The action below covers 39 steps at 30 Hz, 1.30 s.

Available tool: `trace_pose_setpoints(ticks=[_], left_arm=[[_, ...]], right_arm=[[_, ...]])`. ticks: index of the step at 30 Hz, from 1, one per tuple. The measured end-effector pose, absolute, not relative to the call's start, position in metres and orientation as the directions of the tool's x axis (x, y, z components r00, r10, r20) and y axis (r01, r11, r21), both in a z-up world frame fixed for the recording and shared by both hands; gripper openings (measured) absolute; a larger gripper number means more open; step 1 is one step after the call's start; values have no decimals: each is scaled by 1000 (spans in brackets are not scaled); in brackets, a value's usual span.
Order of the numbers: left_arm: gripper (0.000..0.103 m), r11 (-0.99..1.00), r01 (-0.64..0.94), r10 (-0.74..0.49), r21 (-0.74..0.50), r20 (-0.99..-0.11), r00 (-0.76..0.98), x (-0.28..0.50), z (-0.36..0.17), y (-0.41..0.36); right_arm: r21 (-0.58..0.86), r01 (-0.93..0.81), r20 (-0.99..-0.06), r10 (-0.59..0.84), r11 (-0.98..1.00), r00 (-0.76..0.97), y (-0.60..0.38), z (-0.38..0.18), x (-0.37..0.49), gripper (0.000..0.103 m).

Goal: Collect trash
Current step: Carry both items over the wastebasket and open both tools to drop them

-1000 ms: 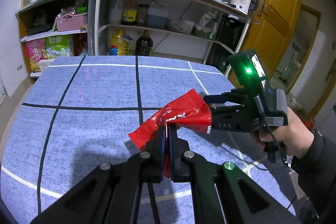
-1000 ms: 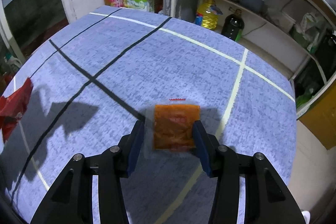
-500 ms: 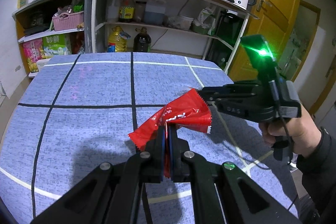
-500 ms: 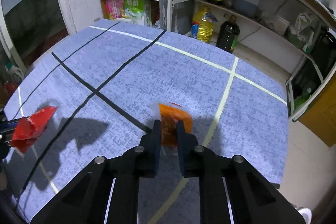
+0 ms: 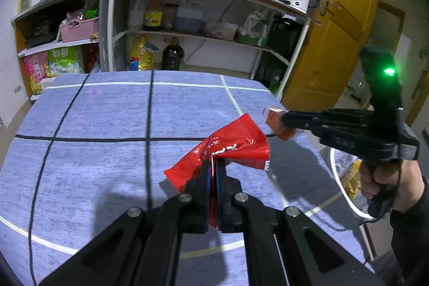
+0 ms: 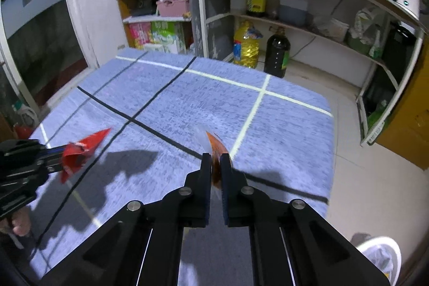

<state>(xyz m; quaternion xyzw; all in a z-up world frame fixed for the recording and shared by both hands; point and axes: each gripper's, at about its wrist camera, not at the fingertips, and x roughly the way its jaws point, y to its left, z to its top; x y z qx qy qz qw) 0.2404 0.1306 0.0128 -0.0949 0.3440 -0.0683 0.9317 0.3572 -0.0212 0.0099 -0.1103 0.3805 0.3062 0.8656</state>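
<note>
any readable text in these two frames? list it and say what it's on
"DAS": embossed on the black body of the right gripper, left wrist view.
White print on the crumpled red foil wrapper clamped in the left gripper: too creased to read.
Large white characters on the green snack bag on the low shelf: too blurred.
Label on the dark sauce bottle: too small.

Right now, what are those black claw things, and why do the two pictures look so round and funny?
They are tools, not a robot. A person holds one hand-held gripper in each hand, and each carries a small wide-eyed camera that bends the picture. One picture looks along the left hand-held gripper, shut on a red wrapper. The other looks along the right hand-held gripper, which has just closed on an orange packet and holds it above the blue tablecloth. Nothing else lies on the cloth. A white bin waits beside the table.
</note>
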Motion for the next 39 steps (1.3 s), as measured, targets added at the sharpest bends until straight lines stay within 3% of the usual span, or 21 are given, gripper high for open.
trace_pose_setpoints(ticks=[16, 28, 35, 39], left_arm=[[3, 938, 258, -346, -231, -602, 720, 240, 29, 13], [4, 877, 411, -467, -249, -645, 605, 258, 10, -109], [4, 868, 441, -461, -227, -698, 548, 272, -9, -153], [7, 873, 435, -446, -219, -719, 534, 279, -18, -164]], right_arm=[[97, -489, -644, 429, 867, 634, -159, 50, 266, 6], [124, -312, -696, 307, 942, 649, -270, 13, 250, 6], [173, -228, -727, 280, 958, 627, -311, -16, 263, 7], [176, -185, -743, 254, 967, 619, -326, -27, 267, 13]])
